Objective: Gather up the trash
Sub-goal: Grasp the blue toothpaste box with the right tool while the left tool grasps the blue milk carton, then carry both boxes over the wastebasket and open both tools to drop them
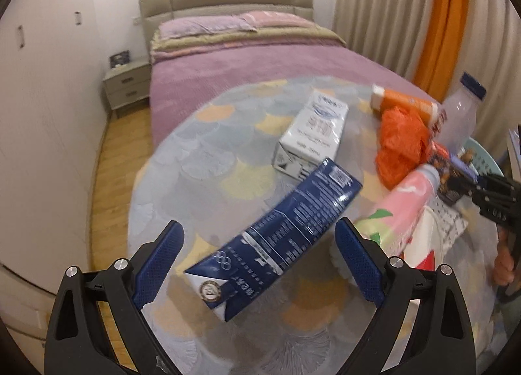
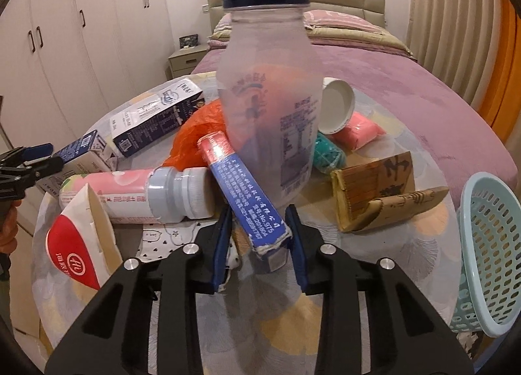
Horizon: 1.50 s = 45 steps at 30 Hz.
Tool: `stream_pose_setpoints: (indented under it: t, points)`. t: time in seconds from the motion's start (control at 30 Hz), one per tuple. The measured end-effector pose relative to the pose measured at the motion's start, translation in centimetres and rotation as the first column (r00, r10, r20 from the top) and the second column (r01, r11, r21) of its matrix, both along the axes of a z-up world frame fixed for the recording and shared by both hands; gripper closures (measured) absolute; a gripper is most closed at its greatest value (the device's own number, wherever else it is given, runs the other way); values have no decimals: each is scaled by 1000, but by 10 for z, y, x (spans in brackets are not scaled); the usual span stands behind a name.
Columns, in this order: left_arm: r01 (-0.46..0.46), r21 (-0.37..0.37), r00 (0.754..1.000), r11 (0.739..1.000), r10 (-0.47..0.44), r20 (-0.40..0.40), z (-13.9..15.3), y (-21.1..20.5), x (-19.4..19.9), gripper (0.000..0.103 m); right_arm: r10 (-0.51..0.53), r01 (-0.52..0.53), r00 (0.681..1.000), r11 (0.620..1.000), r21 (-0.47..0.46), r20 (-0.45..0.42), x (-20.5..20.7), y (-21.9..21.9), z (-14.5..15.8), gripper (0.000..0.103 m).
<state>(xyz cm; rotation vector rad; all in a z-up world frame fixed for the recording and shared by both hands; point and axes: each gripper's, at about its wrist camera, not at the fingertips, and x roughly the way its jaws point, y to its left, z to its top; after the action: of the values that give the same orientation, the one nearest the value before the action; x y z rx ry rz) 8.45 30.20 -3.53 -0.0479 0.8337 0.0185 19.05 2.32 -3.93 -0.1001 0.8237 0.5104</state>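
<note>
A dark blue milk carton [image 1: 276,235] lies flat on the round patterned table [image 1: 202,160]. My left gripper [image 1: 259,230] is open, its blue pads wide on either side of the carton without touching it. My right gripper [image 2: 259,217] is shut on the near end of a narrow blue and red box [image 2: 244,186], which leans against a clear bottle with a dark cap [image 2: 270,98]. From the left wrist view the right gripper [image 1: 469,184] shows at the far right, a hand below it. The left gripper [image 2: 45,156] shows at the left edge of the right wrist view.
Around these lie a white milk carton [image 1: 312,134], an orange plastic bag [image 1: 400,143], a pink bottle on its side [image 2: 146,192], a red and white paper container [image 2: 78,244], a paper cup [image 2: 337,104] and a brown cardboard box [image 2: 374,192]. A teal basket [image 2: 488,277] sits at the right. A bed [image 1: 260,62] stands behind.
</note>
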Motion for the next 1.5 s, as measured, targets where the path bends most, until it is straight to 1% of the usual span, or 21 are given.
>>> stream_pose_setpoints:
  t: [0.03, 0.07, 0.1, 0.17, 0.23, 0.3, 0.33, 0.4, 0.43, 0.63, 0.77, 0.93, 1.07, 1.2, 1.23, 1.33, 1.5]
  points:
    - [7, 1, 1000, 1000, -7, -19, -3, -1, 2, 15, 4, -4, 1000, 1000, 4, -2, -1, 0, 0, 76]
    - [10, 6, 999, 1000, -9, -37, -6, -2, 3, 19, 7, -7, 1000, 1000, 7, -4, -1, 0, 0, 77]
    - [14, 13, 998, 1000, -13, -57, -8, -2, 3, 27, 11, -11, 1000, 1000, 11, -6, -2, 0, -1, 78]
    - [24, 22, 995, 999, -22, -93, -14, -5, 3, 36, 18, -18, 1000, 1000, 21, -11, -3, -1, -1, 80]
    - [13, 17, 994, 1000, -11, -105, -16, -6, 1, 40, 28, -28, 999, 999, 35, -22, -5, -2, -1, 82]
    - [-4, 15, 995, 1000, 5, -98, -16, -7, -1, 48, 38, -36, 999, 998, 43, -28, -9, -2, 1, 84]
    - [-14, -7, 996, 1000, 14, -89, -14, -6, -4, 50, 44, -42, 999, 998, 45, -26, -12, -2, 2, 85]
    - [-23, -55, 997, 998, 19, -76, -12, -5, -8, 62, 50, -50, 999, 998, 43, -14, -17, -1, 4, 86]
    - [-31, -82, 998, 996, 25, -66, -12, -5, -12, 63, 54, -53, 999, 998, 39, -4, -21, -1, 6, 87]
    - [-57, -105, 998, 993, 57, -1, -3, -15, -24, 68, 66, -67, 997, 997, 26, 31, -40, -3, 14, 88]
    - [-74, -110, 996, 991, 79, 44, 11, -21, -30, 68, 64, -66, 997, 997, 39, 47, -45, -10, 24, 88]
    - [-61, -123, 992, 990, 75, 106, 31, -32, -36, 68, 53, -58, 995, 997, 57, 86, -53, -21, 39, 88]
    - [-20, -125, 988, 992, 39, 149, 47, -51, -40, 68, 47, -57, 992, 995, 78, 120, -62, -32, 55, 88]
    - [41, -132, 978, 990, -12, 207, 66, -77, -43, 68, 25, -41, 985, 995, 94, 168, -72, -46, 74, 88]
    - [63, -133, 973, 989, -31, 229, 73, -86, -43, 68, 12, -30, 983, 995, 99, 183, -74, -51, 79, 88]
    - [118, -134, 961, 984, -80, 264, 85, -108, -39, 68, -31, 5, 978, 993, 121, 208, -78, -69, 93, 88]
    - [213, -130, 942, 968, -168, 291, 96, -152, -25, 68, -126, 94, 966, 985, 147, 228, -77, -106, 105, 88]
